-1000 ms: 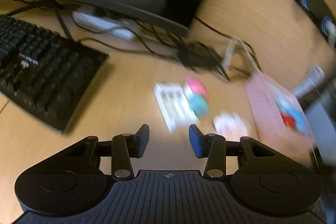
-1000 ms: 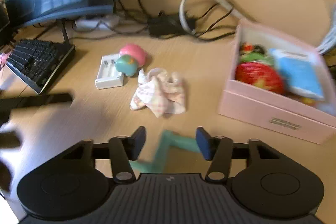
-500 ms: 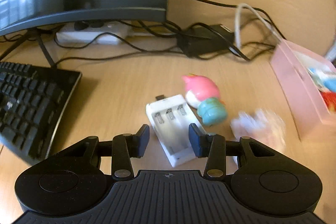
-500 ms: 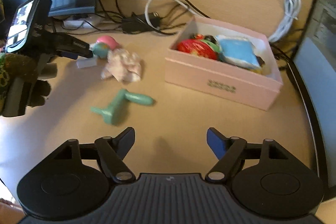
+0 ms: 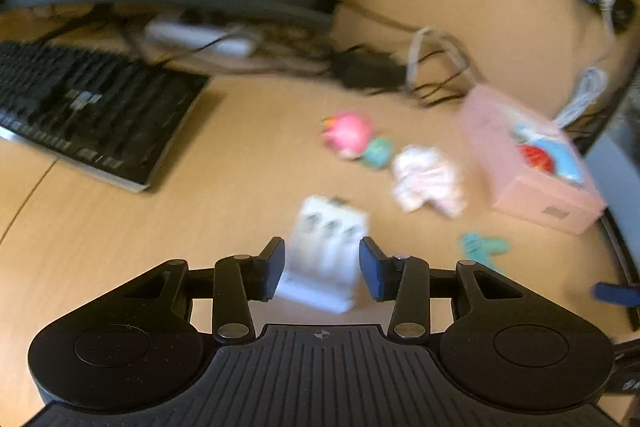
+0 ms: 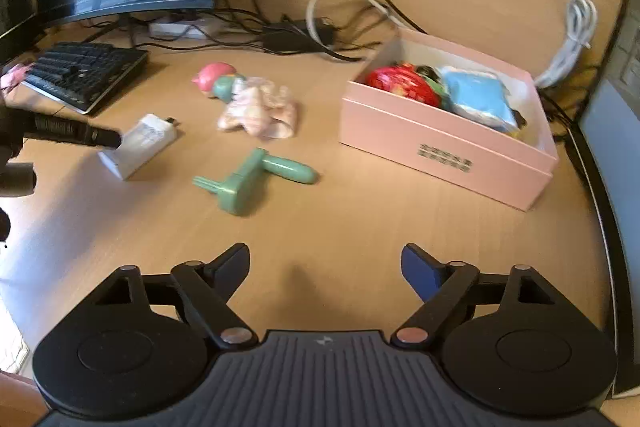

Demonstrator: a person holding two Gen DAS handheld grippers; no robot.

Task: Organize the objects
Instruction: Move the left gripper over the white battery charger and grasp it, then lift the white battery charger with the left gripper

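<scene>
Squarely between the fingers of the left gripper (image 5: 321,255), a white battery charger (image 5: 326,259), long sides running along the fingers, far end poking out past the tips. Half-closed jaws, pads against both sides of the case, so gripped. Seen from the right wrist as tilted, one end up at the fingertip, the other low over the desk (image 5: 120,227) with a shadow beneath. Boxy white plastic, three slots side by side on top, a small dark plug at the far end; rather blurred in the left view.

Just beyond it, a crumpled pale cloth (image 5: 426,181), then a teal ball (image 5: 378,153) touching a pink toy (image 5: 347,135). Off to the right, an open pink box (image 5: 492,147) holding red and blue items. Near the charger on bare wood, a green handle-shaped piece (image 6: 248,183). Farther left, a black keyboard (image 5: 92,111).

Right gripper (image 6: 326,263): jaws just been opening, now spread wide, nothing between them, only bare desk
</scene>
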